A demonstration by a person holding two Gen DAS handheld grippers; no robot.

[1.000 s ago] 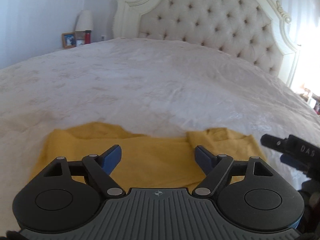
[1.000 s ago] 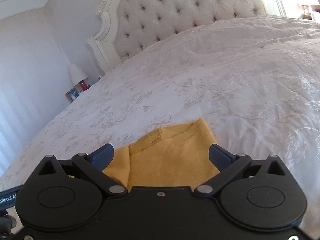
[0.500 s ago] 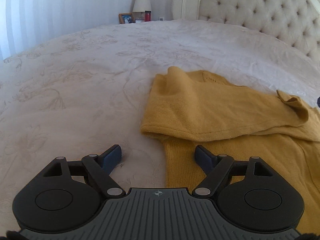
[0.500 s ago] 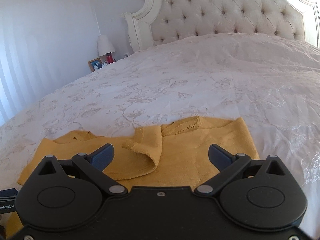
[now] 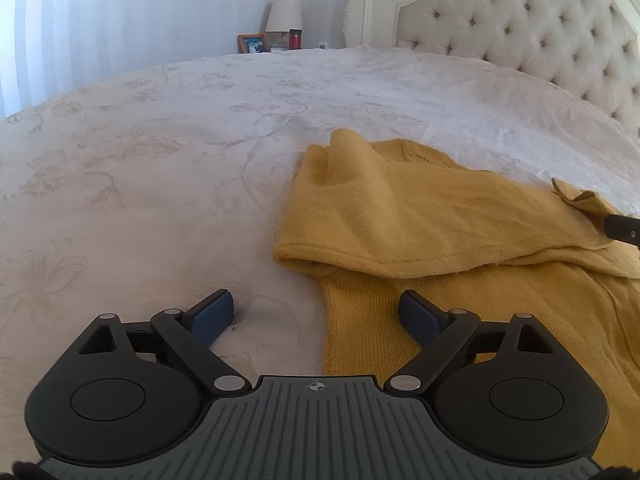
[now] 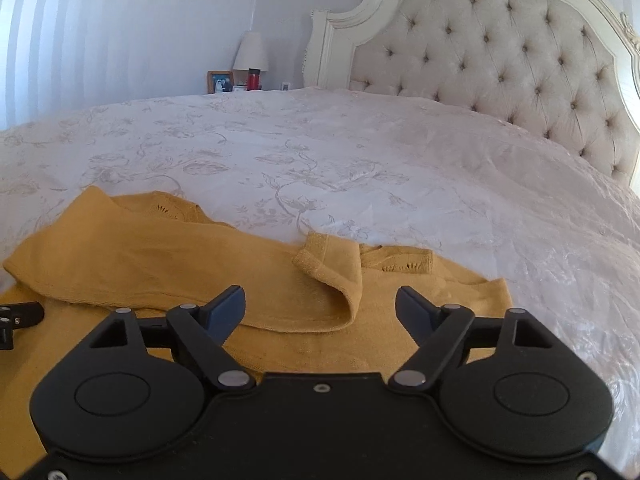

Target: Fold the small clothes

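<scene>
Left wrist view first: we see the left gripper with its fingers spread wide and holding nothing. Under the left finger lies the white bedspread; the right finger sits over the side edge of the yellow sweater. Ahead of the fingers, one sleeve is folded across the sweater's body. Far beyond them stand a lamp, a photo frame and a red cup, and to the right the tufted headboard.

Right wrist view next: the right gripper also has its fingers spread apart and empty, both hovering over the sweater. The folded sleeve runs from the left to just ahead of the gap between the fingers, where its cuff ends. Right of the fingers we see only bedspread.
</scene>
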